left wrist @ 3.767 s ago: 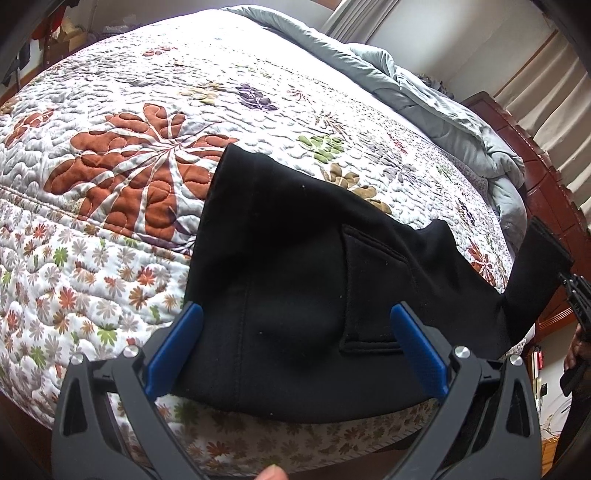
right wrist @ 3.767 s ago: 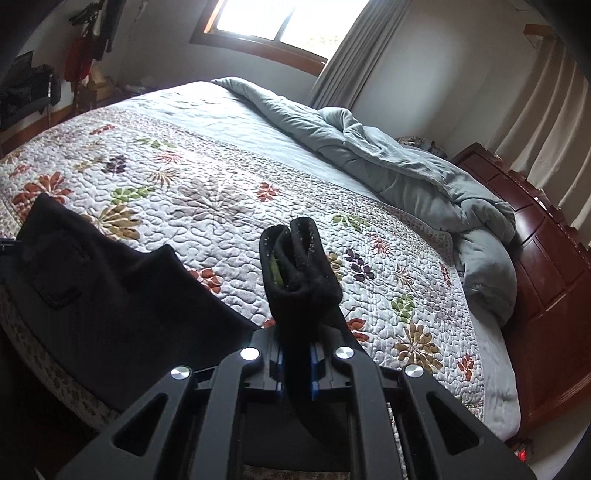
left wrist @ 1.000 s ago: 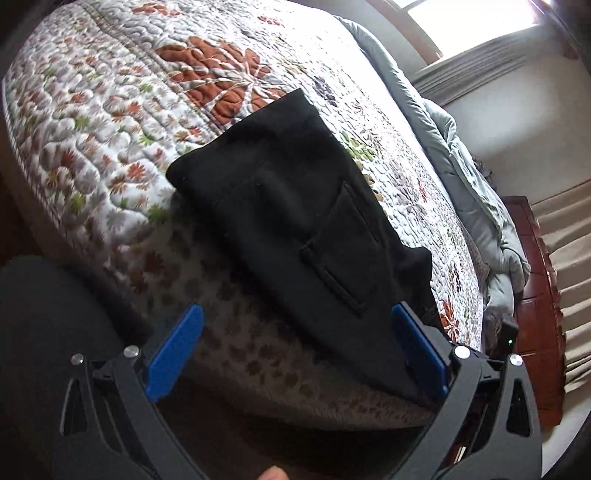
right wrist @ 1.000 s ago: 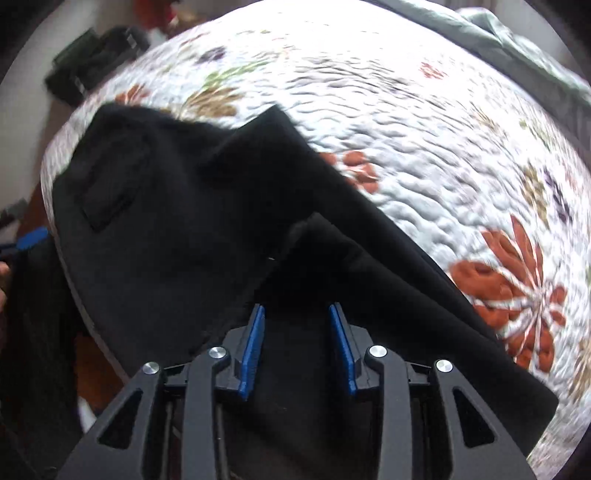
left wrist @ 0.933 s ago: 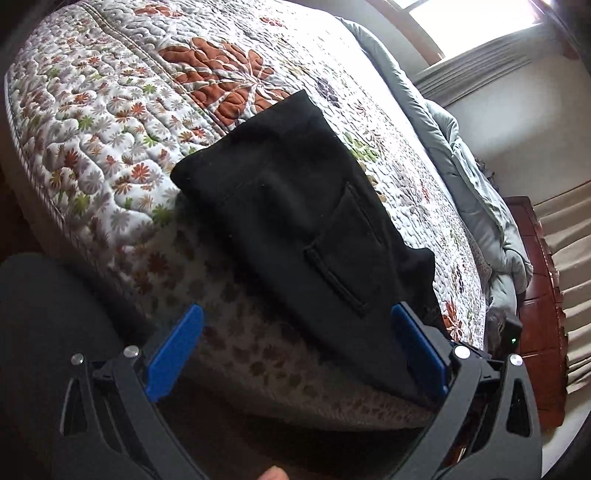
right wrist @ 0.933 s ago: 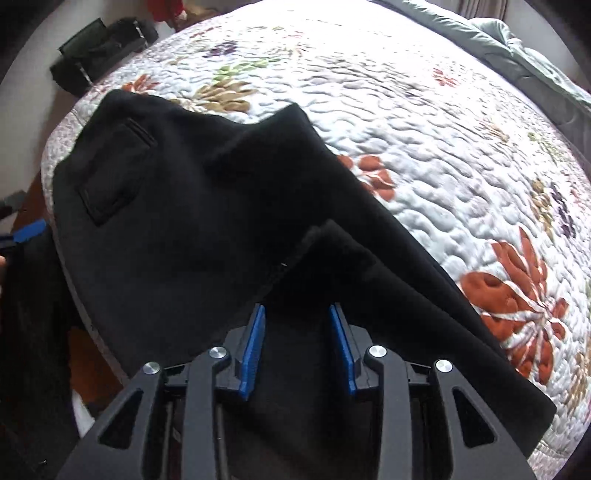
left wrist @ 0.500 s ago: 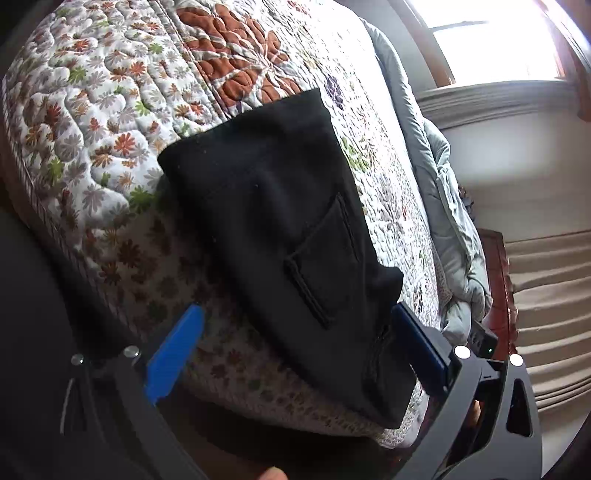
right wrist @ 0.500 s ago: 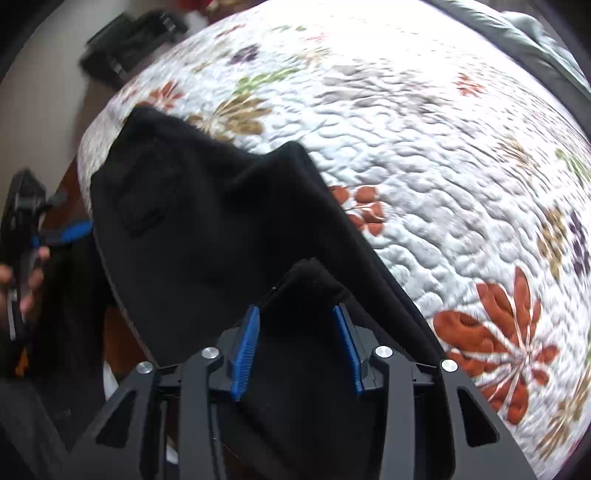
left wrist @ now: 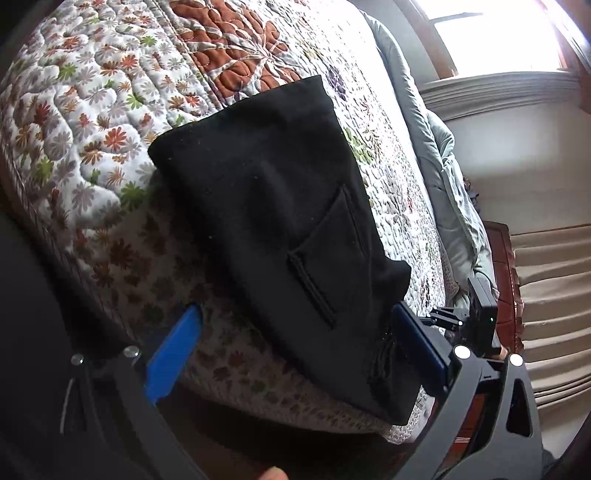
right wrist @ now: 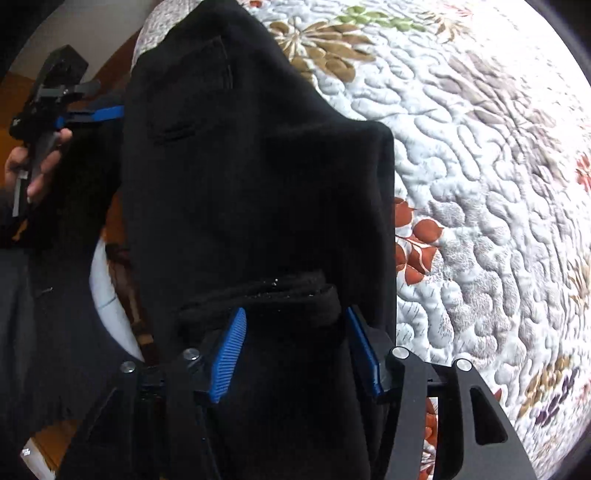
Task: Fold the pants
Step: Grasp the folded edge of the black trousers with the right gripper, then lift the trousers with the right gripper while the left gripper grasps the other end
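The black pants lie on the floral quilt at the bed's near edge, back pocket up, and hang partly over the side. My left gripper is open just off the bed edge, its right pad touching the hanging fabric. In the right wrist view the pants lie folded, with the leg ends bunched between the pads. My right gripper is open over that bunch. The left gripper also shows in the right wrist view, held in a hand.
The quilted bedspread covers the bed. A grey duvet is heaped at the far side by a wooden headboard. A window and beige curtains are beyond. Wood floor lies beside the bed.
My right gripper has opened wider and let the leg ends rest on the folded pants. Both views have swung round; my left gripper stays open beside the bed edge.
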### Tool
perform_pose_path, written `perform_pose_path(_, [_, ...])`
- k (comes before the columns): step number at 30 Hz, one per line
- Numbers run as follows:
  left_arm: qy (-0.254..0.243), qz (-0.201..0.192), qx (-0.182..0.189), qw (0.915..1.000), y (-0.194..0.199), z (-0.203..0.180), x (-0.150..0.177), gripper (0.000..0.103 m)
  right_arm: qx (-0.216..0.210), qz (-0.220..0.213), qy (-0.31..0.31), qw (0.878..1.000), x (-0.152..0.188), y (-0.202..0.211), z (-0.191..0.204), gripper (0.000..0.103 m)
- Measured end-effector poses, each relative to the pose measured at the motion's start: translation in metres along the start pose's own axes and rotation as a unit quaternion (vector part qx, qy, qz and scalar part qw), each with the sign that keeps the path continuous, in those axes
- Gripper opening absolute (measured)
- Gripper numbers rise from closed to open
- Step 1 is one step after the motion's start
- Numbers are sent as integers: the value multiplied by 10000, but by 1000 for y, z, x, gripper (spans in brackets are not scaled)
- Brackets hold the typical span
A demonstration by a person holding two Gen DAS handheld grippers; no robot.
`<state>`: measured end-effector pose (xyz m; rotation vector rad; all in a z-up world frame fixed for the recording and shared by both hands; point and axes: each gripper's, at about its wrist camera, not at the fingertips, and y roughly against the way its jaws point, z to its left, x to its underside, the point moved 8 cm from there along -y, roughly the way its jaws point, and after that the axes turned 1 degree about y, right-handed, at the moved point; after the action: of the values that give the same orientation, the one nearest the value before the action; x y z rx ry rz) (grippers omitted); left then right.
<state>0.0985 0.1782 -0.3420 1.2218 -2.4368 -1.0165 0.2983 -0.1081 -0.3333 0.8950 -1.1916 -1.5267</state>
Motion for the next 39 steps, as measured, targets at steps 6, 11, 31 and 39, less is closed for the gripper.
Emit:
perform_pose_path(6, [-60,3,-91,9999,-2,-3,-1,101,-842,411,153,9955,-4,-12,-15,51])
perform_pose_path(11, [-49,-12,-205,9998,-2,0,-3,101,-1217,507,160,9911,-6,-14,-33,34])
perform_pose_path(31, [-412,-277,-256,9984,13,-11,-14,101,-748,-512,52,9959,-16,50,-66,39])
perform_pose_path(39, [-149,-292,73,9994,9,-10,-10,101,-612,284,-2,9977,1,14,-52,29])
